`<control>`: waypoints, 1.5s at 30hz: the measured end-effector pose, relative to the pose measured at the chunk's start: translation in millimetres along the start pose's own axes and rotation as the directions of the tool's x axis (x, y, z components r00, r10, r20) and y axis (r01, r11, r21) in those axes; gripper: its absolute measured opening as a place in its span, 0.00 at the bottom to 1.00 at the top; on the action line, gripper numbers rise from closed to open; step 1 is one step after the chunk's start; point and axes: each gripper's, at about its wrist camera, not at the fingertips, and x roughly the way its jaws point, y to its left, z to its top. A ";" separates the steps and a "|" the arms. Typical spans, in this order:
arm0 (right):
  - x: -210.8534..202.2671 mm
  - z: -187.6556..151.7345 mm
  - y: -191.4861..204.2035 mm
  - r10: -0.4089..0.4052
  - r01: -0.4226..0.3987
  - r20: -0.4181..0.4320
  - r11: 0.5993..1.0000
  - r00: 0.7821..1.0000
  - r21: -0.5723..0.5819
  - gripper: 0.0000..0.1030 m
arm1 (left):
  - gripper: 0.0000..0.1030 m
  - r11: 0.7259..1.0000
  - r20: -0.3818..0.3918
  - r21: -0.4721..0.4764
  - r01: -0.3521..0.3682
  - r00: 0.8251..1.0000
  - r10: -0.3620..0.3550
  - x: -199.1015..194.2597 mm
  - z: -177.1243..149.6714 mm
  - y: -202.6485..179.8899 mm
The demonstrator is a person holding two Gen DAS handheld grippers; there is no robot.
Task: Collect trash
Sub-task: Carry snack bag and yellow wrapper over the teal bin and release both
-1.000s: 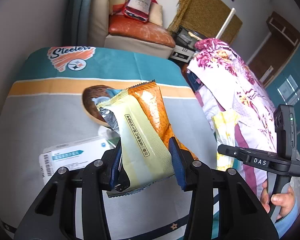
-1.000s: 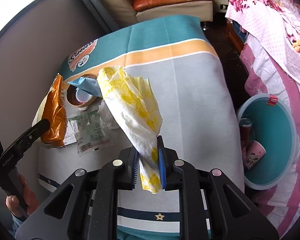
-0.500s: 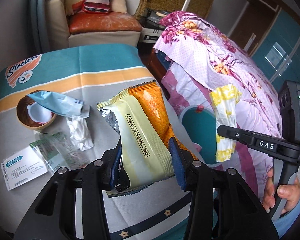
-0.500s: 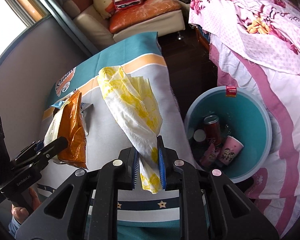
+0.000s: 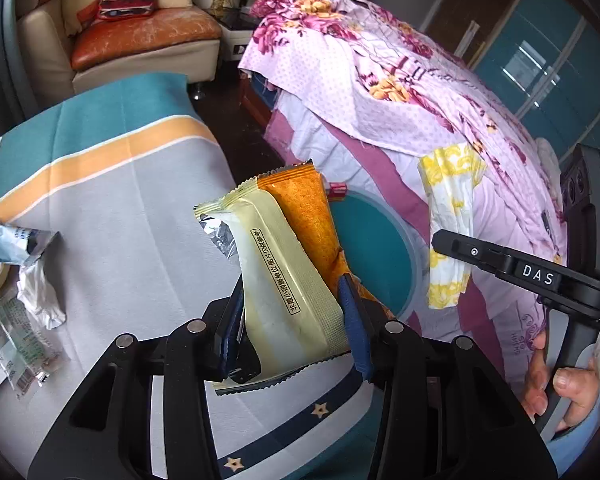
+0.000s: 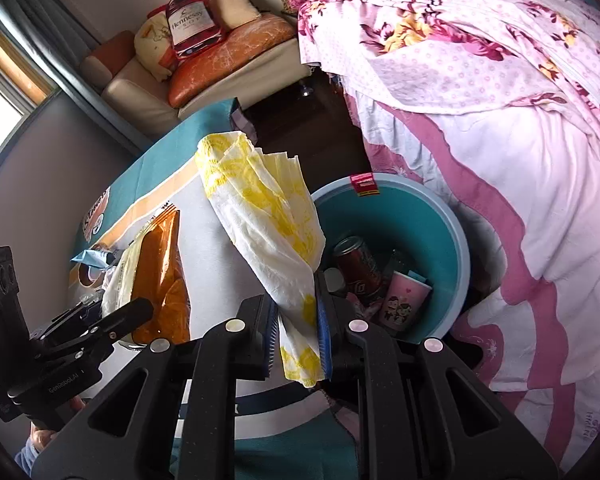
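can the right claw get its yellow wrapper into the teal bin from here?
Probably yes. The right claw, shut on the yellow wrapper, hangs near the teal bin's rim. The bin's mouth is open, holding only a can and pink cup; nothing blocks the way.

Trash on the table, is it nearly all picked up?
Partly. A can and cup already lie in the teal bin. The left gripper holds a snack wrapper, the right gripper a yellow napkin. Crumpled paper remains on the table.
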 end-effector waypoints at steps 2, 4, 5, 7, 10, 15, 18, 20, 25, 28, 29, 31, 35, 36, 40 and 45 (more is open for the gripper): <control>-1.5 1.4 -9.8 -0.009 0.009 0.004 1.000 1.000 0.010 0.16 | 0.44 1.000 -0.019 0.021 0.003 1.000 -0.003 11.0 2.2 -11.9; -0.8 2.5 -17.7 -0.017 0.016 0.004 1.000 1.000 0.019 0.16 | 0.44 0.999 -0.035 0.033 0.009 0.999 -0.008 20.4 4.5 -20.7; -0.5 3.0 -22.3 -0.018 0.017 0.002 1.000 1.000 0.022 0.16 | 0.44 0.999 -0.043 0.037 0.013 0.999 -0.011 25.1 6.0 -24.3; 1.5 4.2 -28.5 -0.026 0.026 0.000 0.999 1.000 0.027 0.17 | 0.45 0.999 -0.055 0.045 0.016 0.998 -0.014 32.7 7.9 -30.5; 4.3 6.5 -36.8 -0.035 0.035 -0.004 0.999 0.999 0.036 0.17 | 0.46 0.998 -0.072 0.053 0.019 0.997 -0.016 43.9 11.7 -37.6; 5.2 11.1 -47.6 -0.049 0.049 -0.003 0.998 0.999 0.051 0.18 | 0.53 0.998 -0.095 0.054 0.029 0.995 -0.023 61.2 18.2 -46.0; 4.2 14.9 -52.8 -0.056 0.056 0.002 0.997 0.998 0.060 0.18 | 0.64 0.998 -0.097 0.060 0.036 0.995 -0.030 66.6 20.4 -51.0; 4.9 16.6 -54.1 -0.060 0.060 0.002 0.996 0.998 0.063 0.18 | 0.74 0.997 -0.091 0.068 0.026 0.996 -0.020 68.0 20.4 -53.1; 13.1 17.8 -53.5 -0.067 0.068 -0.014 0.996 0.998 0.060 0.18 | 0.77 0.998 -0.090 0.059 0.019 0.996 -0.014 69.4 18.7 -46.9; 19.8 17.9 -51.1 -0.067 0.068 -0.025 0.996 0.997 0.058 0.18 | 0.77 0.999 -0.097 0.035 0.019 0.995 -0.016 72.1 19.1 -38.4; 21.6 18.2 -50.3 -0.067 0.069 -0.028 0.996 0.997 0.058 0.18 | 0.78 0.999 -0.101 0.030 0.015 0.995 -0.012 73.3 19.1 -35.7; 24.3 18.9 -48.7 -0.070 0.072 -0.031 0.996 0.997 0.057 0.18 | 0.78 1.000 -0.104 0.016 0.017 0.994 -0.015 74.1 19.3 -30.9; 30.9 21.1 -45.5 -0.083 0.085 -0.046 0.995 0.996 0.048 0.19 | 0.84 1.000 -0.094 0.000 0.015 0.995 -0.015 70.6 19.1 -22.4; 33.0 21.5 -44.7 -0.087 0.090 -0.051 0.995 0.995 0.046 0.19 | 0.86 1.000 -0.089 -0.004 0.012 0.996 -0.013 69.1 18.7 -21.0; 42.0 21.4 -43.2 -0.112 0.115 -0.078 0.993 0.991 0.040 0.30 | 0.88 1.000 -0.082 -0.007 0.006 0.997 -0.007 65.5 17.3 -16.0; 47.3 18.6 -38.9 -0.138 0.142 -0.088 0.989 0.987 0.035 0.55 | 0.88 1.000 -0.087 -0.003 -0.002 0.996 0.002 62.7 13.6 -9.5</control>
